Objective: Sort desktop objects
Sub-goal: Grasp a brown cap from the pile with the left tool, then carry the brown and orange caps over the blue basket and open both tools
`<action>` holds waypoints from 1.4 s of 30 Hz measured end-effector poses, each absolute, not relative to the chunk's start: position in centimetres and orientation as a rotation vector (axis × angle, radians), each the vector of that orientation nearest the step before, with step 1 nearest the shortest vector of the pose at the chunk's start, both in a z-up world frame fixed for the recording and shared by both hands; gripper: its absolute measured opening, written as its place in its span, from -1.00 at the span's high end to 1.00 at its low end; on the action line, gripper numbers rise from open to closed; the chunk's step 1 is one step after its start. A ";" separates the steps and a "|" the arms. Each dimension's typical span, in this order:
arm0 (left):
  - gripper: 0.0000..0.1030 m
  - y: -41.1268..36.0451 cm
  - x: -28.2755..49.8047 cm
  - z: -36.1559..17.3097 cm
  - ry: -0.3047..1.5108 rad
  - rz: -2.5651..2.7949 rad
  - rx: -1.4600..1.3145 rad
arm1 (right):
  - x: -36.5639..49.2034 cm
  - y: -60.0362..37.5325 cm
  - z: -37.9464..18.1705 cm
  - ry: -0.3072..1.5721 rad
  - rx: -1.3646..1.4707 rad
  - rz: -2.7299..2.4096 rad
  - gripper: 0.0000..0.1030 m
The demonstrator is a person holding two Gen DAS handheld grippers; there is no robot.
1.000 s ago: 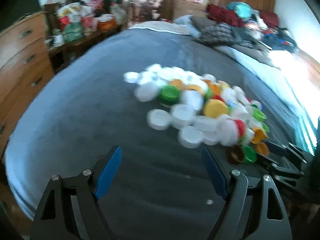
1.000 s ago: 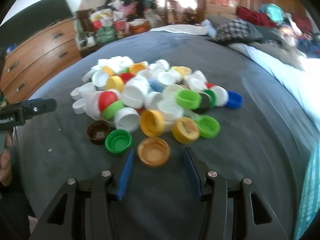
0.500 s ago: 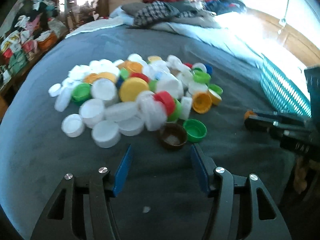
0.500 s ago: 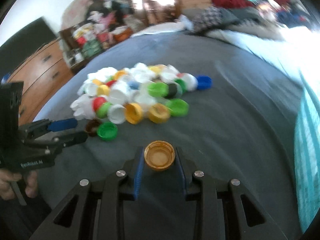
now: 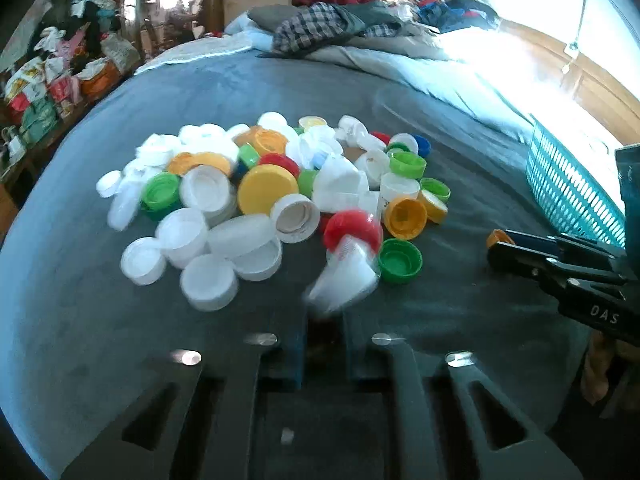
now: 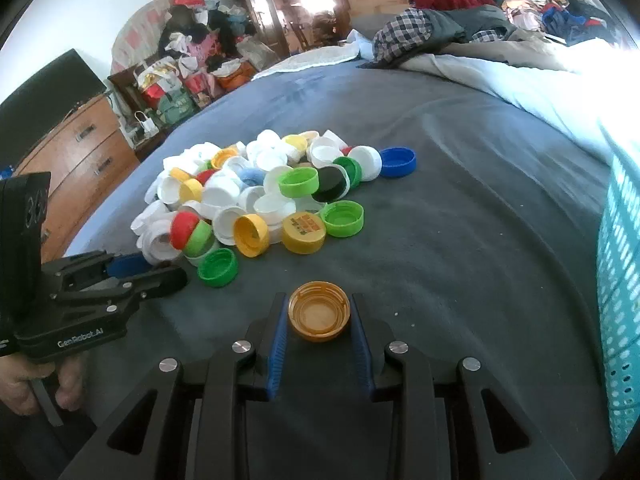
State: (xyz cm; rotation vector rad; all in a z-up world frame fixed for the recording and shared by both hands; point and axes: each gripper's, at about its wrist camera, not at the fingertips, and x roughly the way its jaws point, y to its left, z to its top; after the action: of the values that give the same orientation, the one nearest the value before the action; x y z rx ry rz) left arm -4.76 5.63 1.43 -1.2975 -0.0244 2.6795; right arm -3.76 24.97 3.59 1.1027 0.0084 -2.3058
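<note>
In the left wrist view, the left hand-held gripper point(image 5: 323, 344) has narrowed sharply from the wide spread of half a second ago; its blurred fingers now stand close together around something dark brown, most likely the brown cap that lay just in front of them before, though the blur keeps me from telling whether it is gripped. The pile of bottle caps point(image 5: 276, 196) sits in the middle of the bed point(image 5: 80, 320), and a blurred white cap point(image 5: 344, 280) lies at its near edge, right at the fingertips, beside a green cap point(image 5: 400, 261). A teal basket point(image 5: 568, 192) stands at the bed's right edge; its inside cannot be seen. In the right wrist view, the right hand-held gripper point(image 6: 319, 322) keeps its blue pads tight on the orange cap point(image 6: 319, 316), open side up, as it did half a second ago, near the bed's near edge and apart from the pile. The blue cap point(image 6: 397, 162) lies at the pile's far right side. The basket's wall shows at the right edge, contents hidden.
</note>
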 end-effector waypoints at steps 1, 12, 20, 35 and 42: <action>0.79 5.5 -4.4 1.9 -0.030 2.691 -1.291 | -3.2 25.2 4.3 0.020 1.079 -2.315 0.38; 0.06 5.0 -3.1 0.7 -0.141 2.584 -1.423 | 0.4 29.2 8.7 -0.030 1.005 -2.377 0.38; -0.28 0.0 -1.6 2.4 -0.297 2.866 -1.378 | 0.3 29.6 8.1 -0.070 0.995 -2.382 0.36; 0.13 2.9 -3.0 0.3 -0.087 2.815 -1.426 | 0.3 28.3 7.1 -0.018 1.026 -2.342 0.36; 0.53 2.8 -2.1 1.6 -0.109 2.832 -1.384 | 1.3 28.4 8.1 0.005 0.950 -2.373 0.37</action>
State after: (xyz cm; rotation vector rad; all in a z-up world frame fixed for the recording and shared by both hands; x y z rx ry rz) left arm -2.07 2.78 1.62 -1.3839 -0.1088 2.8319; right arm 1.33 28.37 8.14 0.9495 0.0053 -2.3727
